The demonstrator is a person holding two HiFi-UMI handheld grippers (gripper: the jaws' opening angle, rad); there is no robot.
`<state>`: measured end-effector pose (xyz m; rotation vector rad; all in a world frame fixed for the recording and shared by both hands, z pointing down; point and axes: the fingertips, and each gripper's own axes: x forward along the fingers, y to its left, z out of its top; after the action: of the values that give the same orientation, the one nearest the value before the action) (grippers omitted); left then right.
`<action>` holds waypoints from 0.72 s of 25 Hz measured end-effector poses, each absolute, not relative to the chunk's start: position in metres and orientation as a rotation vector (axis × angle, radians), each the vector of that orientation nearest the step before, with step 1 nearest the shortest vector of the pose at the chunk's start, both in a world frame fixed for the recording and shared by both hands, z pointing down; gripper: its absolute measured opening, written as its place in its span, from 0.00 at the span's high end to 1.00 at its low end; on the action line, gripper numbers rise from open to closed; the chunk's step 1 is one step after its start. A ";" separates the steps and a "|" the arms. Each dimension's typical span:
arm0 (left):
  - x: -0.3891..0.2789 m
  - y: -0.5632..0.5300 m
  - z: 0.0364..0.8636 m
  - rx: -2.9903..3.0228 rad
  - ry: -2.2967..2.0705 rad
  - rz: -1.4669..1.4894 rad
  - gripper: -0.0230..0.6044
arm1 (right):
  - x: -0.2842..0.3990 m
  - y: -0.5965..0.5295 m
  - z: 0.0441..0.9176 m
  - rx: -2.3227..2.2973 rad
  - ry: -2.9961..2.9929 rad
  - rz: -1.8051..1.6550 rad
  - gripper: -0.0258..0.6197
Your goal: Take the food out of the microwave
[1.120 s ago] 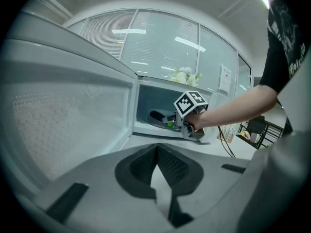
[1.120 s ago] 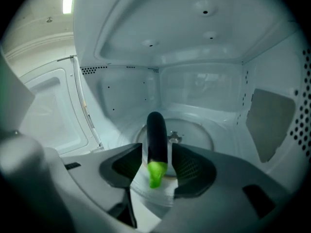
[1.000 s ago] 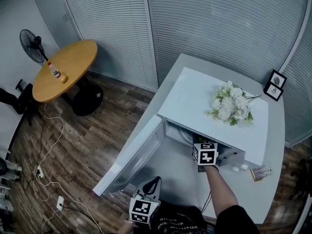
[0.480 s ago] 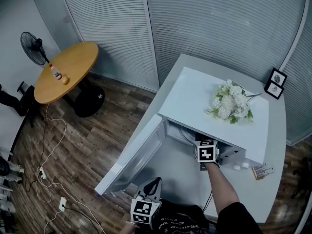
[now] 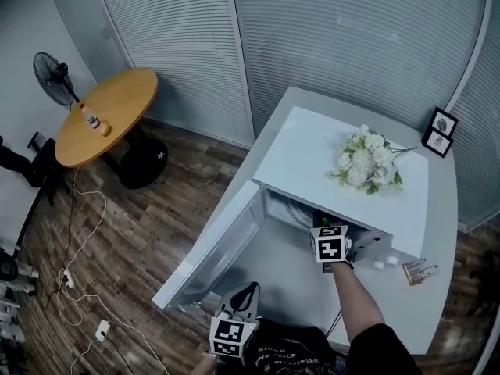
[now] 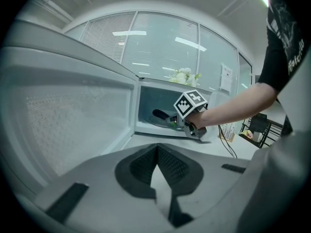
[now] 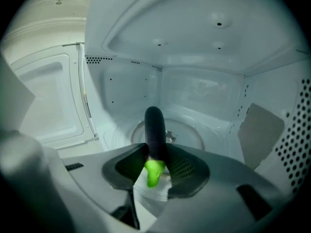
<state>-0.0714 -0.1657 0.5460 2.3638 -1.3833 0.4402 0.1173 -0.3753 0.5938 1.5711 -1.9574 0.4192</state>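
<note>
A dark purple eggplant (image 7: 155, 127) with a bright green stem (image 7: 154, 173) lies between the jaws of my right gripper (image 7: 156, 154), inside the white microwave (image 5: 312, 155). The jaws are closing, and both pads touch the eggplant near its stem end. Its far end points over the glass turntable (image 7: 194, 136). In the head view my right gripper (image 5: 323, 226) reaches into the open cavity. The left gripper view shows the eggplant (image 6: 160, 114) in the cavity too. My left gripper (image 6: 156, 148) hangs back in front of the open door (image 5: 211, 256), its pads together on nothing.
White flowers (image 5: 366, 162) lie on top of the microwave. Two small picture frames (image 5: 437, 131) stand at the counter's back right and a card (image 5: 419, 272) lies on its front right. A round wooden table (image 5: 105, 112) and a fan (image 5: 51, 76) stand far left.
My right gripper stays at the microwave's mouth, shifted only slightly. My left gripper has not moved.
</note>
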 end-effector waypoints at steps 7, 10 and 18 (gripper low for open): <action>-0.068 -0.166 0.545 2.385 -1.370 0.427 0.95 | 0.121 -0.365 0.587 1.584 -1.964 0.401 0.76; -0.067 -0.166 0.544 2.394 -1.361 0.418 0.95 | 0.120 -0.361 0.579 1.593 -1.970 0.387 0.76; -0.064 -0.168 0.542 2.417 -1.329 0.388 0.95 | 0.119 -0.349 0.567 1.615 -1.964 0.379 0.76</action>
<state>-0.0642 -0.1680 0.5424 2.4172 -1.3286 0.3880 0.1191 -0.3488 0.5671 1.6148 -1.9641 0.3786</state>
